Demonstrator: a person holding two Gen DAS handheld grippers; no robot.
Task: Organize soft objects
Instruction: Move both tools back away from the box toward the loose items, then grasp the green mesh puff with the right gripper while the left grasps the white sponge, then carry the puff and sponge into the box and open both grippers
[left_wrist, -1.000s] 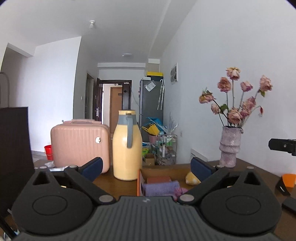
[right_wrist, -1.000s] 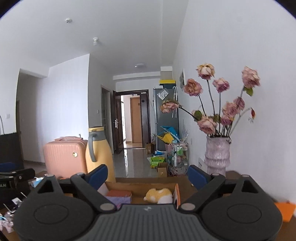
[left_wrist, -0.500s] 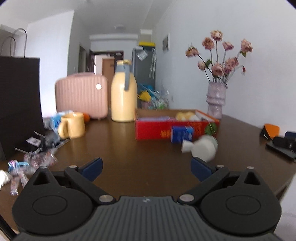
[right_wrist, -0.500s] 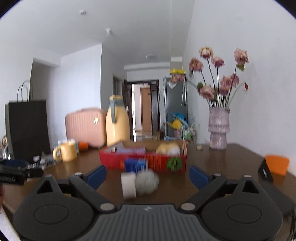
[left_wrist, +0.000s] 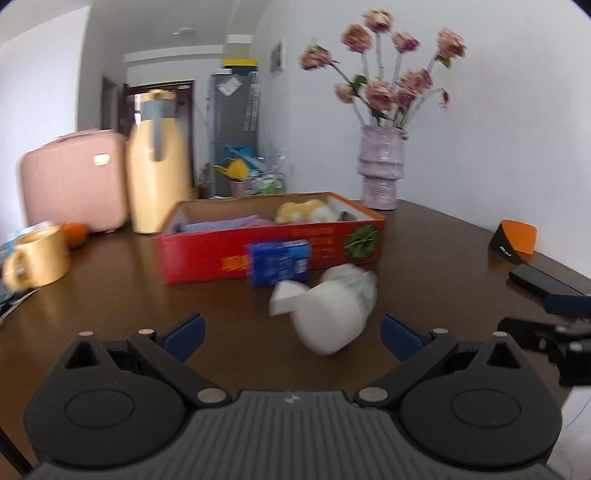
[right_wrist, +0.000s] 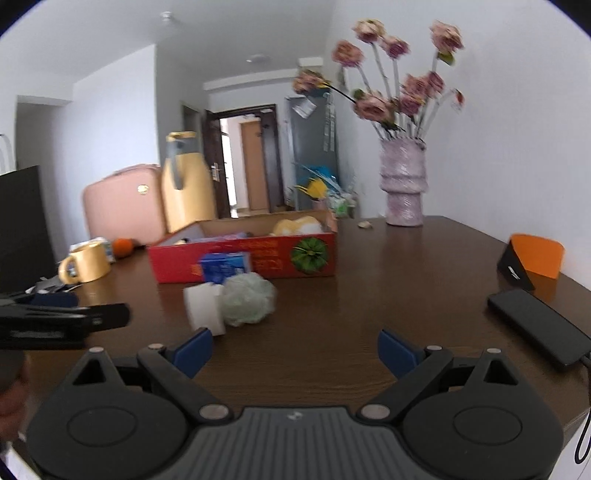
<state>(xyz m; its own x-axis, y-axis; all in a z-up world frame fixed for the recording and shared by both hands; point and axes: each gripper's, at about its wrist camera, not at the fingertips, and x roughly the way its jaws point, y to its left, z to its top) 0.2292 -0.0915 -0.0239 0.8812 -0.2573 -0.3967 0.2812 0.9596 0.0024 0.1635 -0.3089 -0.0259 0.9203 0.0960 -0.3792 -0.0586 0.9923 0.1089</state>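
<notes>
1. Left gripper (left_wrist: 291, 332): one, jaws spread wide, holding nothing; blue pads hover over the brown bench (left_wrist: 129, 295), with the white roll (left_wrist: 328, 317) lying between and just ahead of them, not gripped
2. Right gripper (right_wrist: 295, 349): one, jaws spread wide, empty; left pad sits near the end of the white roll (right_wrist: 203, 308), contact cannot be told
3. White roll: one, lying on its side on the bench in front of the box
4. Mesh sponge (right_wrist: 249, 299): one, pale green, puffy, touching the white roll on its right in the right wrist view
5. Blue packet (left_wrist: 279, 262): one, standing against the front wall of the red box; print on it too blurred to read
6. Red box (left_wrist: 273, 251): one, open-topped cardboard, yellow lettering on the front unreadable, round green emblem at its right end; inside lie a purple cloth (left_wrist: 221, 225) at left and a yellow-and-white plush (left_wrist: 303, 212) at right
7. Yellow jug (left_wrist: 157, 162): one, grey handle, behind the box
8. Pink case (left_wrist: 72, 181): one, beside the jug
9. Yellow mug (left_wrist: 40, 254): one, with one orange fruit (left_wrist: 75, 234) just behind it
10. Vase (left_wrist: 380, 166): one, pinkish, holding dried roses, at the far right of the bench
11. Black phone (right_wrist: 535, 325): one, flat near the right edge
12. Orange-and-black object (right_wrist: 532, 258): one, white lettering unreadable
</notes>
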